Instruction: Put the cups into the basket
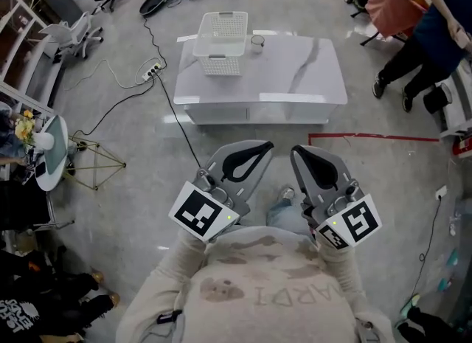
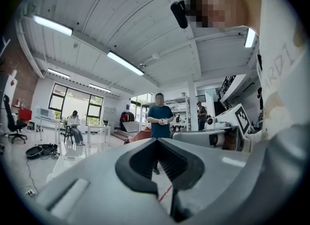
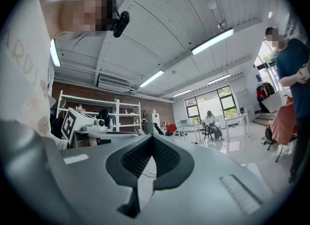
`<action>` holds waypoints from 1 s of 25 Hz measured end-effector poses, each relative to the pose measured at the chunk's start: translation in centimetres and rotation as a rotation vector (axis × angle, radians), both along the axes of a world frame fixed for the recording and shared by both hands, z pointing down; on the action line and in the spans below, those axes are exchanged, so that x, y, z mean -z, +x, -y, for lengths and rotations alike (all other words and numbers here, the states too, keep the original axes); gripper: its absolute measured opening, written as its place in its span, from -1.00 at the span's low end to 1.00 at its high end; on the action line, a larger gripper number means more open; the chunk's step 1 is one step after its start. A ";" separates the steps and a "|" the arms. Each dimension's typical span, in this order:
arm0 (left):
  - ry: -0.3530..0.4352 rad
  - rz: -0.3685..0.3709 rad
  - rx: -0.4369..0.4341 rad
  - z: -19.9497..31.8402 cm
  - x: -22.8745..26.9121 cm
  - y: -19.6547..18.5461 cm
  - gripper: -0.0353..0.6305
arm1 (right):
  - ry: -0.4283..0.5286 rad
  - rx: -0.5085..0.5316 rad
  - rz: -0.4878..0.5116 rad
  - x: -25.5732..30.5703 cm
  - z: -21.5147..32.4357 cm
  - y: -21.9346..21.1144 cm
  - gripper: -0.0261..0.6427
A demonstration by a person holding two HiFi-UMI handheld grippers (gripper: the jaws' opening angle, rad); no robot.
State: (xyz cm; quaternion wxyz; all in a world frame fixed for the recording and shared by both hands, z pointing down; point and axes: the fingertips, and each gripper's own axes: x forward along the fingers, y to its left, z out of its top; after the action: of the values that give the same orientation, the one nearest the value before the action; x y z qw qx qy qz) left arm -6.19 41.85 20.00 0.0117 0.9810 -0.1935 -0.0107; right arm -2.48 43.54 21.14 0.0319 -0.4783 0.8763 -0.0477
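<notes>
- 1 cup (image 1: 257,43) stands upright on the white table (image 1: 302,76), well ahead of both sets of fingertips and clear of them.
- The white basket (image 1: 221,65) sits on the same table, just left of the cup, also far beyond the fingertips.
- The left gripper (image 1: 264,144) has its 2 jaws closed tip to tip, with nothing between them; it is held low, near the person's chest.
- The right gripper (image 1: 295,149) is the same: tips together, empty, just beside the left one.
- A red tape line (image 1: 372,138) crosses the floor between the right fingertips and the table.
</notes>
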 end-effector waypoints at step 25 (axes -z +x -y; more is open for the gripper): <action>-0.011 0.026 0.166 13.3 -0.5 14.1 -0.89 | -0.027 0.183 0.039 -0.7 13.2 13.9 -0.85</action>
State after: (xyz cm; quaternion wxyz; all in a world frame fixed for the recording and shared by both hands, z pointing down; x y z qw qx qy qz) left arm 7.96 28.56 20.48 0.0135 0.9615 -0.2746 0.0023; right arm 11.46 30.31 21.82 0.0380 -0.3957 0.9148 -0.0715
